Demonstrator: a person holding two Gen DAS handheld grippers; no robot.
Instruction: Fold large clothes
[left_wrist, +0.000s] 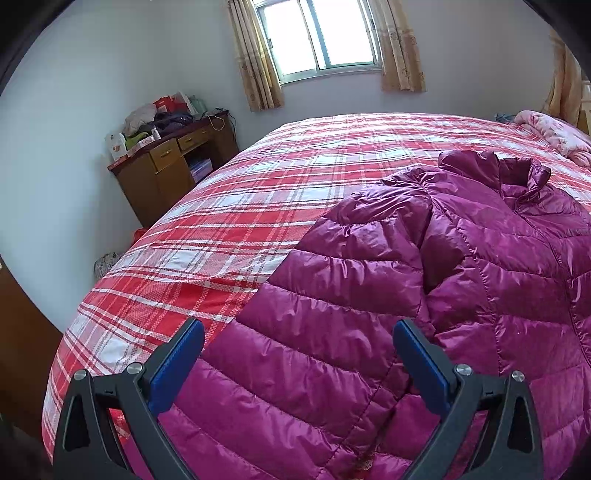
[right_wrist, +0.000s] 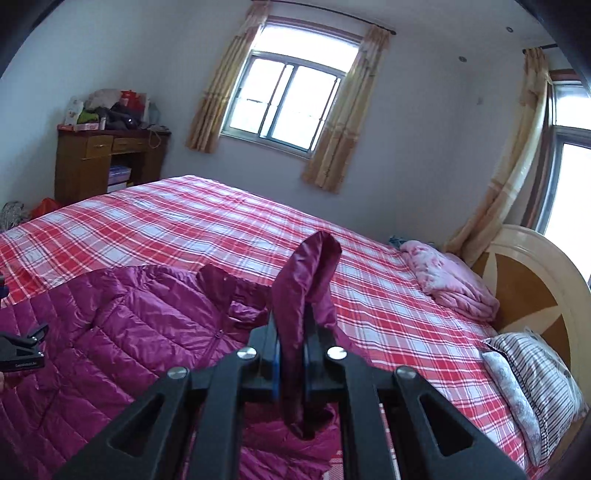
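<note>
Plaid bed (left_wrist: 229, 206) carries purple jacket (left_wrist: 461, 258); right tongs (right_wrist: 291, 332) pinch its sleeve (right_wrist: 306, 280), left tongs (left_wrist: 299, 332) spread; advise laying sleeve flat across chest.

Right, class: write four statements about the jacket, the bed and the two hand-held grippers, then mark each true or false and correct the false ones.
1. The right hand-held gripper is shut on a fold of the purple jacket. True.
2. The left hand-held gripper is clamped on the jacket. False: its jaws stand open above it.
3. The jacket lies on a plaid bedspread. True.
4. The pink blanket covers the jacket. False: it lies apart, near the headboard.
</note>
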